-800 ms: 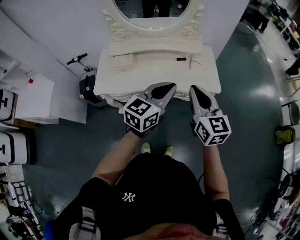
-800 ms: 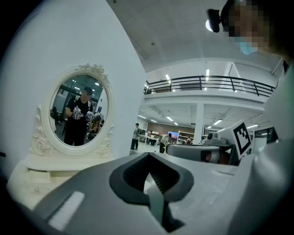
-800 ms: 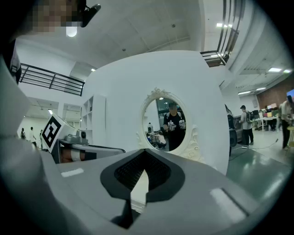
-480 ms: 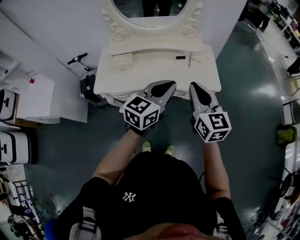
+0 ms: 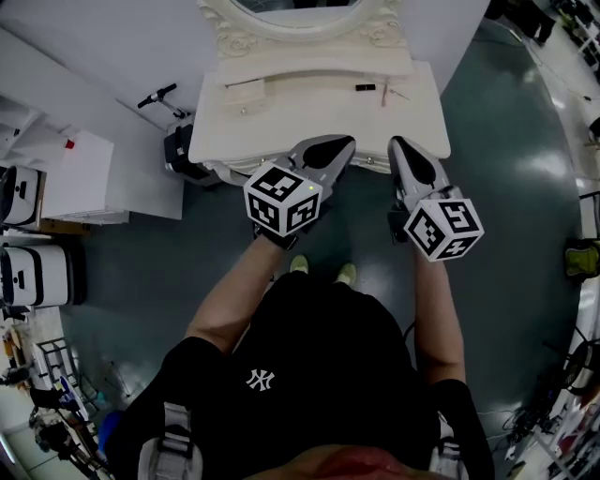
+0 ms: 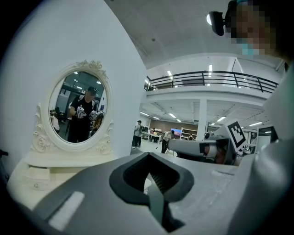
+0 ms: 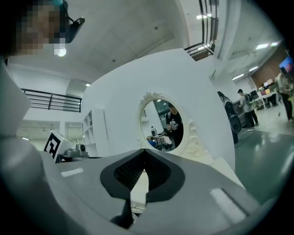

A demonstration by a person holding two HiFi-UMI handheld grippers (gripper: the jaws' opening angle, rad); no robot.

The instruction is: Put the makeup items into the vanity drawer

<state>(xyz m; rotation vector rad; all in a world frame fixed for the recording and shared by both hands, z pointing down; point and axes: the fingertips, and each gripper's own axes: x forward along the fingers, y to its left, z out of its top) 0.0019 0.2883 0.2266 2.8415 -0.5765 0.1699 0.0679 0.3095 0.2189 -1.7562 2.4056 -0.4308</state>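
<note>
The white vanity table stands in front of me under its oval mirror. On its top lie a small black makeup item, a thin stick-like item and a cream box. My left gripper hovers at the table's front edge, left of centre, jaws together and empty. My right gripper hangs beside it on the right, also shut and empty. The grippers cover the drawer front. In the left gripper view the left gripper faces the mirror. The right gripper faces the mirror too.
A white cabinet stands to the left of the vanity, and a dark scooter leans between them. Black-and-white cases sit at the far left. The person's feet rest on the dark green floor below the grippers.
The head view has tipped down, so less of the mirror shows. Both grippers stay at the vanity's front edge. The right one has drifted slightly to the right.
</note>
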